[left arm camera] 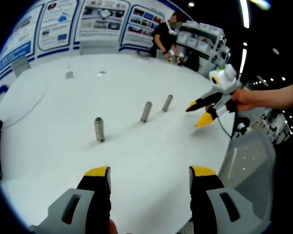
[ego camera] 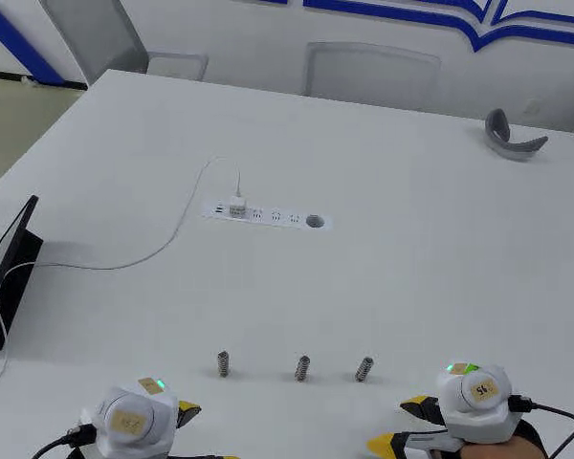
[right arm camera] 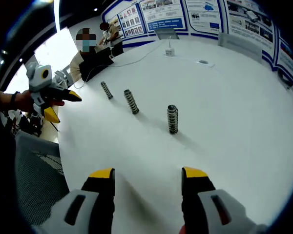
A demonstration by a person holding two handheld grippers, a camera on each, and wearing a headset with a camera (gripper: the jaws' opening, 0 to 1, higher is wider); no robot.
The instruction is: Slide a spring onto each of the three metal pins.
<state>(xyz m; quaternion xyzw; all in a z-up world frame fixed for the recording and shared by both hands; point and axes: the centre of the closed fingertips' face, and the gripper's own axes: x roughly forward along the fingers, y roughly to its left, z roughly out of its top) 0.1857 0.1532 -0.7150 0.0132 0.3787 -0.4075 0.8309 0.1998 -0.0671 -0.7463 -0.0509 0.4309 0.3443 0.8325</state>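
white tabletop (ego camera: 383, 287) carried a short row of three at 6 o'clock in the head view: the first pin (ego camera: 223, 363) toward 9 o'clock, the second pin (ego camera: 302, 368) in the middle, and the third pin (ego camera: 364, 369) toward 3 o'clock. each stood on its base with a spring (right arm camera: 172, 121) coiled round its shaft. the three were apart from one another and touched neither gripper.

we held the left gripper (left arm camera: 149, 171) low over the table with its yellow-tipped jaws spread wide and nothing between them. in its own view the first pin sat at 11 o'clock beyond the jaws, and the other two trailed off toward 1 o'clock. the right gripper (right arm camera: 148, 173) was spread the same way, gripping nothing. in its own view the third pin stood nearest, at 1 o'clock past the jaws, with the other two receding toward 11 o'clock. each gripper also appeared in the other's view, held in a hand with its jaws parted, well clear of the pins.

farther up the table, at 12 o'clock from the row, a power strip (ego camera: 265, 214) lay flat with a white charger (ego camera: 237, 206) plugged in. a thin cable (ego camera: 153, 251) ran from it toward 9 o'clock, where a dark tablet (ego camera: 5, 277) leaned at the table's edge. a grey curved piece (ego camera: 515, 139) lay far off at 2 o'clock.
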